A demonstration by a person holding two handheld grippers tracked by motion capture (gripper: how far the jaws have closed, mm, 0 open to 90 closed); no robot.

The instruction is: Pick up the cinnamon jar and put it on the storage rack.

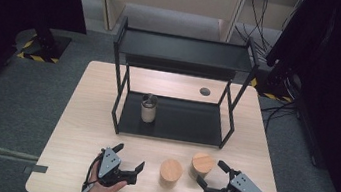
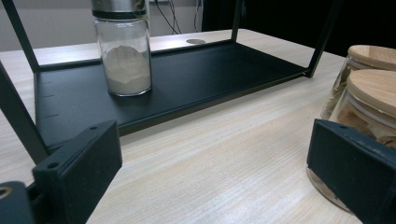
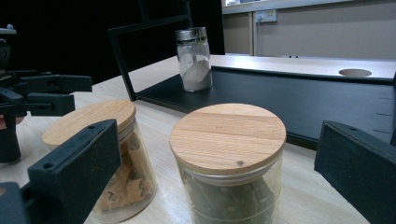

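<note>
At the bottom of the high view, your left gripper (image 1: 127, 163) and right gripper (image 1: 210, 176) rest on the table (image 1: 78, 128), both with jaws spread wide and holding nothing. Just above them in the frame, between the two grippers, stand two glass jars with wooden lids: the left jar (image 1: 171, 173) at lower centre and the right jar (image 1: 201, 165) a little up and to its right, near each other. In the right gripper view the right jar (image 3: 229, 158) sits centred between your jaws, with the left jar (image 3: 100, 154) at the frame's left. Both stand upright, long axis vertical, lids up.

Expect smooth, rigid glass: slippery, breakable, and moderately heavy with its contents. I judge the best hold is across the glass body below the lid, jaws level; the wooden lid may simply lift off, so don't carry by it.

Farther up, at frame centre, the black rack (image 1: 175, 122) stands on the table, and a spice jar (image 1: 148, 107) with a metal cap sits upright at the left of its lower shelf. The upper shelf looks bare.
</note>
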